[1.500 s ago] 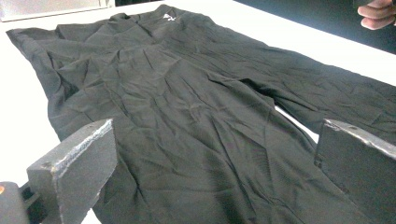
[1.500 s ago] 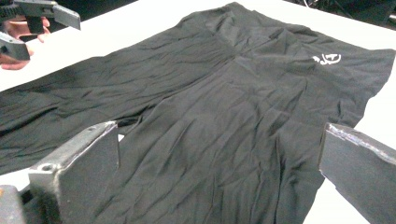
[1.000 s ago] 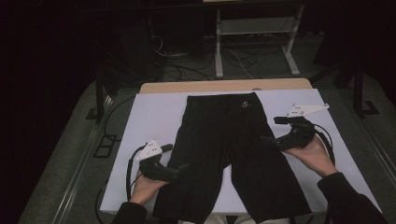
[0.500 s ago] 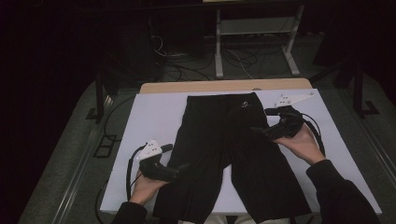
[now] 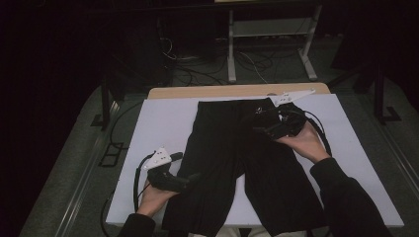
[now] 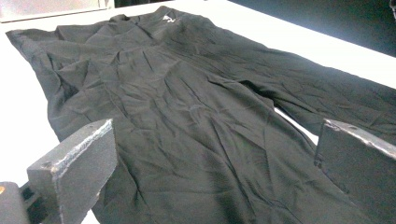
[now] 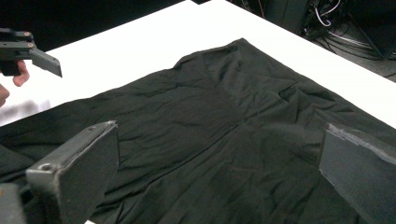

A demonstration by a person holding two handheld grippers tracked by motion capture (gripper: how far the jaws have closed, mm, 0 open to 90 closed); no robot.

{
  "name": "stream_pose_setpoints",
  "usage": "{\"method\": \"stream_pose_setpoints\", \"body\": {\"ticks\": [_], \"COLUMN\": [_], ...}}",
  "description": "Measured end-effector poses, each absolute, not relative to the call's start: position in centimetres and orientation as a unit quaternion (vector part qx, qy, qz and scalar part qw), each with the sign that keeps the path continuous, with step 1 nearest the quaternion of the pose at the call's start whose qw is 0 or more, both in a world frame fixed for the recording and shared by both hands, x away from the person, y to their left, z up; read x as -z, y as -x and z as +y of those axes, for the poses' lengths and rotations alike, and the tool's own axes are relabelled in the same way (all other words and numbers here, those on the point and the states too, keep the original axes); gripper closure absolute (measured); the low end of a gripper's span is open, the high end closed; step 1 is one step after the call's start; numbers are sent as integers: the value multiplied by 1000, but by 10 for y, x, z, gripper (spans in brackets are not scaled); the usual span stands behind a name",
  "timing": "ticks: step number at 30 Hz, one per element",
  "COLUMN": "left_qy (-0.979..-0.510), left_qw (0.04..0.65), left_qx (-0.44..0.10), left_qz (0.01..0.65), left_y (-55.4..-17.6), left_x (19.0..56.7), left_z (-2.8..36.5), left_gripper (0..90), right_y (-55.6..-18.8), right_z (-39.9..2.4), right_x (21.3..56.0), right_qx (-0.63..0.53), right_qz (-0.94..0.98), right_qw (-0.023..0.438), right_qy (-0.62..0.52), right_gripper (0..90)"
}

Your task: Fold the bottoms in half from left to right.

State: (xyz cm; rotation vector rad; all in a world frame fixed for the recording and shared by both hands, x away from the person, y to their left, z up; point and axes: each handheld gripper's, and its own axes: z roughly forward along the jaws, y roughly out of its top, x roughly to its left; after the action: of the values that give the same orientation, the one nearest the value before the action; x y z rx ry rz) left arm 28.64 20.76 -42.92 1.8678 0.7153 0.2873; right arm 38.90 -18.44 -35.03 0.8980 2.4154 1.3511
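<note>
I have the black shorts (image 5: 237, 163) lying flat across the middle of the white table (image 5: 158, 123), waistband toward the top of the frame and both legs running down to the lower edge. My left claw (image 5: 195, 177) sits at lower left, over the outer edge of the left-hand leg, jaws spread wide and holding nothing; in the left gripper view the cloth (image 6: 187, 130) lies rumpled between and beyond them. My right claw (image 5: 259, 123) is up near the waistband at upper centre-right, jaws likewise wide apart and empty, with the fabric (image 7: 210, 140) spread below it.

I judge this as the positioning step before a fold or a smoothing pass: both claws are over the garment but neither has taken hold. Next I need to bring each claw down onto an edge of the cloth, pinch a single layer cleanly, and lift both sides evenly so the shorts do not bunch.
</note>
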Motion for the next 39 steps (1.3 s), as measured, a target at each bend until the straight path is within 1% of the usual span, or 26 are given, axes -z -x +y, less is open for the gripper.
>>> {"method": "stream_pose_setpoints", "body": {"ticks": [19,39], "left_qy": [-785,-784], "left_qw": [529,533], "left_qx": [-116,-116], "left_qz": [299,296], "left_y": [-287,-286], "left_x": [430,429], "left_z": [207,207], "left_gripper": [0,0], "right_y": [-408,-438], "right_z": [-159,-120], "right_x": [350,359], "right_qx": [-455,-445], "right_qz": [832,840], "right_qw": [114,101], "right_qy": [-296,-294], "right_gripper": [0,0]}}
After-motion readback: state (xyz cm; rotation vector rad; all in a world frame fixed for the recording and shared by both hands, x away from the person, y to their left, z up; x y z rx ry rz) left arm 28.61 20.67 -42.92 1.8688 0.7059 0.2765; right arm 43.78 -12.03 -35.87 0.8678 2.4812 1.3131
